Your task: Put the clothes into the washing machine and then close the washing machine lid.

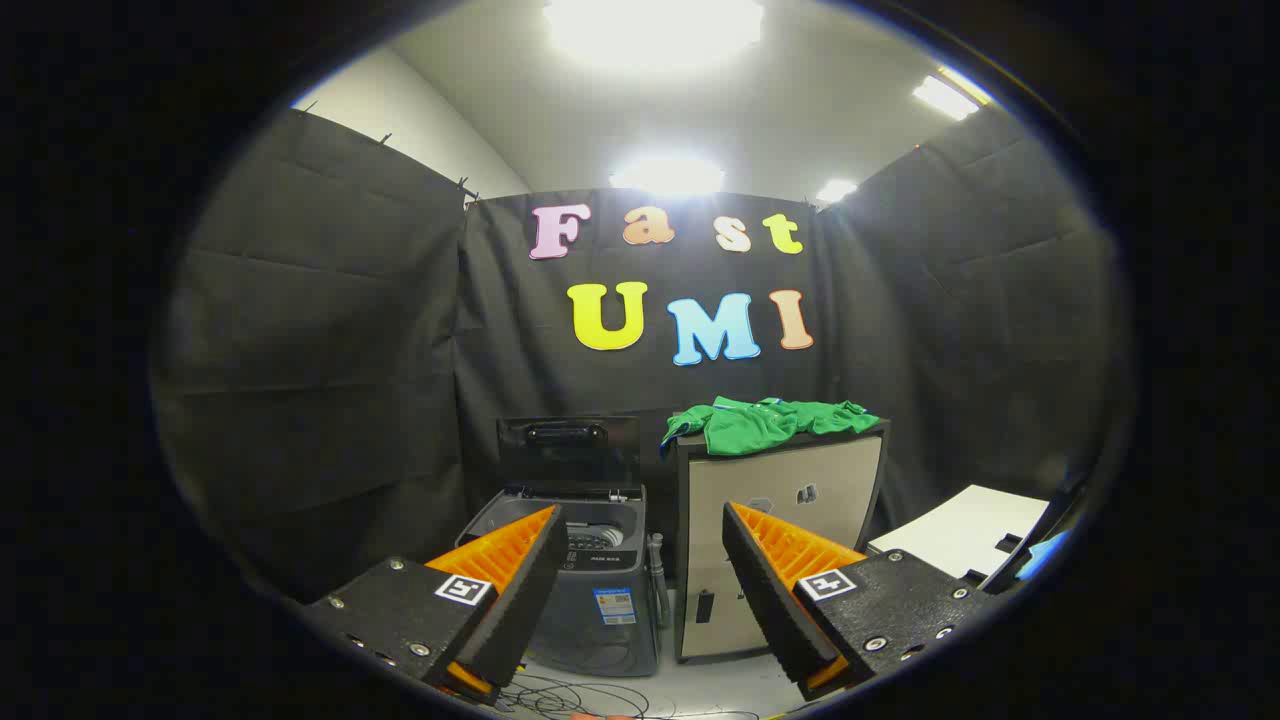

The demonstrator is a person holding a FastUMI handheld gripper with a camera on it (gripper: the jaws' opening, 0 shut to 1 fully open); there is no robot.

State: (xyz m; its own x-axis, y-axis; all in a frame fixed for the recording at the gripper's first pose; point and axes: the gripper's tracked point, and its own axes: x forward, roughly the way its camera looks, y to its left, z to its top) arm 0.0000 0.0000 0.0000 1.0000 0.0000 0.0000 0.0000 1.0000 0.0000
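Ahead, green clothes (765,423) lie well beyond the spread gripper (640,522) fingers.

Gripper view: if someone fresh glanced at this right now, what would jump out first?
Probably the green garment, bright against the dark booth, heaped on top of the pale cabinet well beyond the fingers. Just left of that cabinet stands the washing machine with its lid raised upright and the tub open. Nearer, the gripper is open and holds nothing, its fingers framing the machine and cabinet.
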